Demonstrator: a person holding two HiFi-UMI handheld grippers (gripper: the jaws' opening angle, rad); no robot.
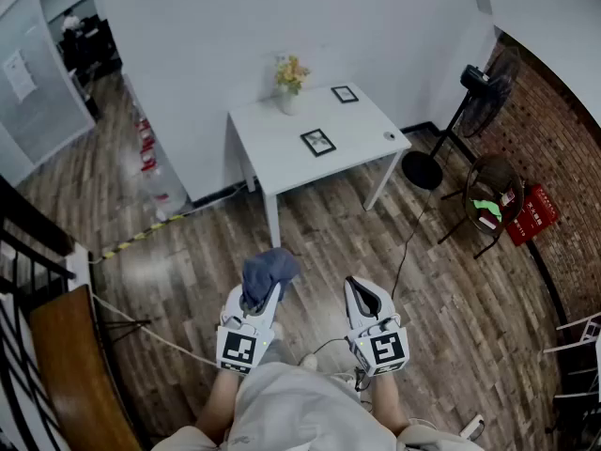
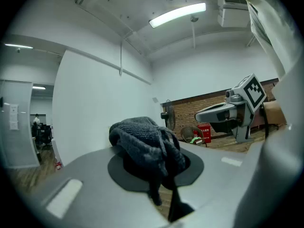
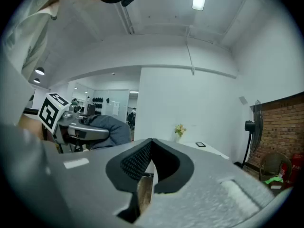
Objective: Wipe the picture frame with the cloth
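Note:
A white table [image 1: 282,144] stands ahead by the wall. On it lie two black picture frames, one near the middle [image 1: 318,142] and a smaller one at the back [image 1: 345,94]. Both grippers hang low over the wooden floor, well short of the table. My left gripper [image 1: 264,287] is shut on a bunched grey-blue cloth [image 1: 269,272], which fills its jaws in the left gripper view [image 2: 147,144]. My right gripper [image 1: 361,289] is shut with nothing in it; its jaws meet in the right gripper view [image 3: 151,156]. The small frame [image 3: 201,145] shows far off there.
A vase of flowers [image 1: 290,81] stands at the table's back edge. To the right are a standing fan [image 1: 482,92], a round chair [image 1: 493,194] and a red crate [image 1: 532,214]. A cable [image 1: 406,242] trails across the floor. A dark railing [image 1: 28,252] runs at the left.

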